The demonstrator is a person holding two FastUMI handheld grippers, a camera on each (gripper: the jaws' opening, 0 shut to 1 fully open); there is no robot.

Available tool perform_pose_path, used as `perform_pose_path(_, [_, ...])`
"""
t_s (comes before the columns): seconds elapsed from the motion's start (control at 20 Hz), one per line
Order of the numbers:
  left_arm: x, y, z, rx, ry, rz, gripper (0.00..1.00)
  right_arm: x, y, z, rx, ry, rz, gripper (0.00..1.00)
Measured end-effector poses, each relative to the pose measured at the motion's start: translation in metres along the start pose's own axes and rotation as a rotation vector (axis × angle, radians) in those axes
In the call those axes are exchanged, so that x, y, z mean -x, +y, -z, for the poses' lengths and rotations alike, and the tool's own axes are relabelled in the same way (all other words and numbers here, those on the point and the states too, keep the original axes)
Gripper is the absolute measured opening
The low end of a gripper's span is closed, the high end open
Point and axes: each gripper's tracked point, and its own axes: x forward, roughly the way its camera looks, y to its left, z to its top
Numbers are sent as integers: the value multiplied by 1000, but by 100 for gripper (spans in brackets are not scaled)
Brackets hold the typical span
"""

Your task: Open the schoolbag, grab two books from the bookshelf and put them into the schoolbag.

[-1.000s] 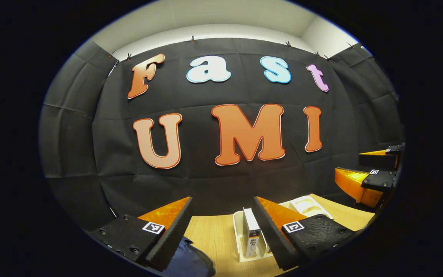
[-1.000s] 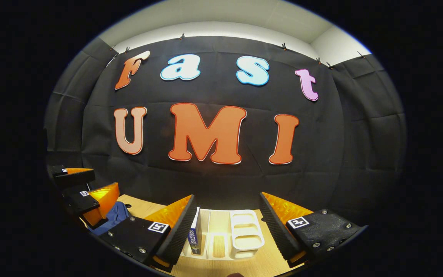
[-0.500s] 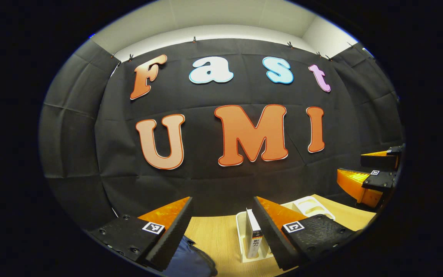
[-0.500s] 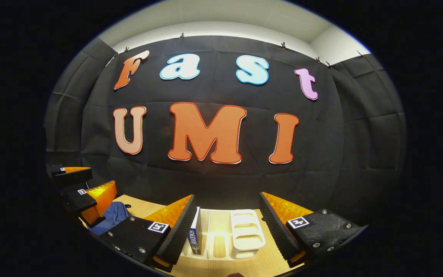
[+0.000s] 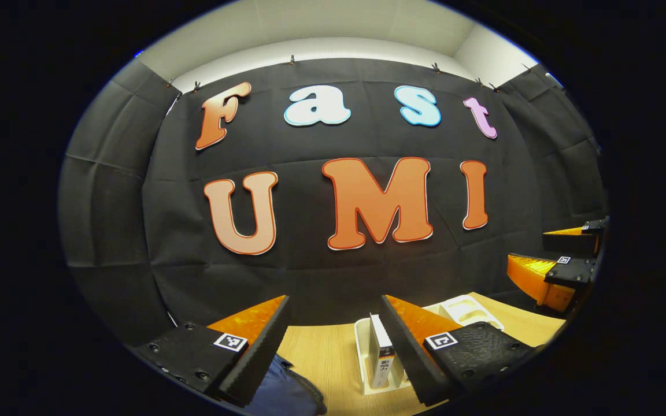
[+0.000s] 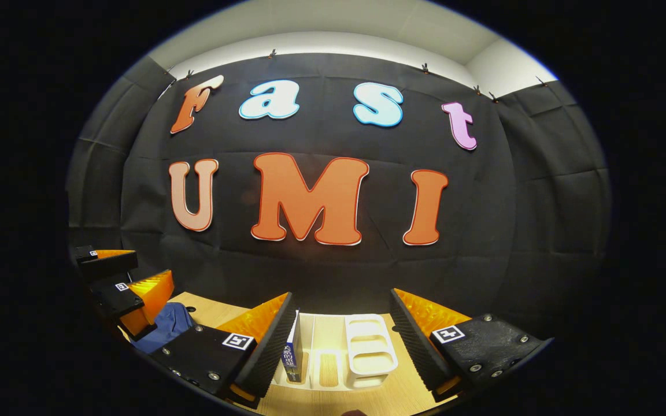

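Both grippers are held above the near part of a wooden table, facing the black cloth wall.

In the left gripper view, the left gripper has its fingers spread wide with nothing between them; only bare table and the wall show in the gap. Just inside its right finger stands a white rack, and one book stands upright in the rack's near slot, spine toward the camera. The book is just beside the finger but seems not to touch it. The schoolbag, dark blue, lies at the bottom edge, partly hidden under the left finger; whether it is open cannot be told from this small part. The right gripper shows far at the right edge, well apart from the rack.

In the right gripper view, the right gripper is also spread wide and holds nothing. The rack sits on the table between its fingers, with empty slots on the right side and the book upright at the left side, close against the inner edge of the left finger. There is free table in front of the rack and to its right. The left gripper shows at the left edge, and the schoolbag lies just below it, near the table's left border.
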Motion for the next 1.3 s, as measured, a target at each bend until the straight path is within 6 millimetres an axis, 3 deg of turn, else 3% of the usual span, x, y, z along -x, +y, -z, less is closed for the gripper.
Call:
perform_pose_path(0.05, [0,1,0,-1,-1,-1,99,0,1,0,2,1,0,96])
perform_pose_path(0.1, [1,1,0,0,-1,1,95,1,1,1,3,2,-3,96])
perform_pose_path(0.35, [3,6,5,-11,4,-3,99,1,2,3,1,7,-5,96])
perform_pose_path(0.4, [4,8,7,-18,9,-7,96,2,1,3,2,8,-3,96])
perform_pose_path(0.45, [4,8,10,-24,14,-7,99,2,1,4,2,9,-3,96])
perform_pose_path(0.65, [2,17,31,-65,58,-15,96,4,-1,9,-9,24,1,96])
perform_pose_path(0.75, [2,22,46,-71,97,-12,100,3,-2,10,-9,28,4,96])
perform_pose_path(0.8, [0,26,54,-77,116,-10,96,4,-3,12,-8,32,4,96])
perform_pose_path(0.95, [-1,33,75,-127,158,1,96,3,-3,15,-11,37,3,96])
perform_pose_path(1.3, [9,39,150,-283,323,50,96,1,-5,28,-11,70,8,96])
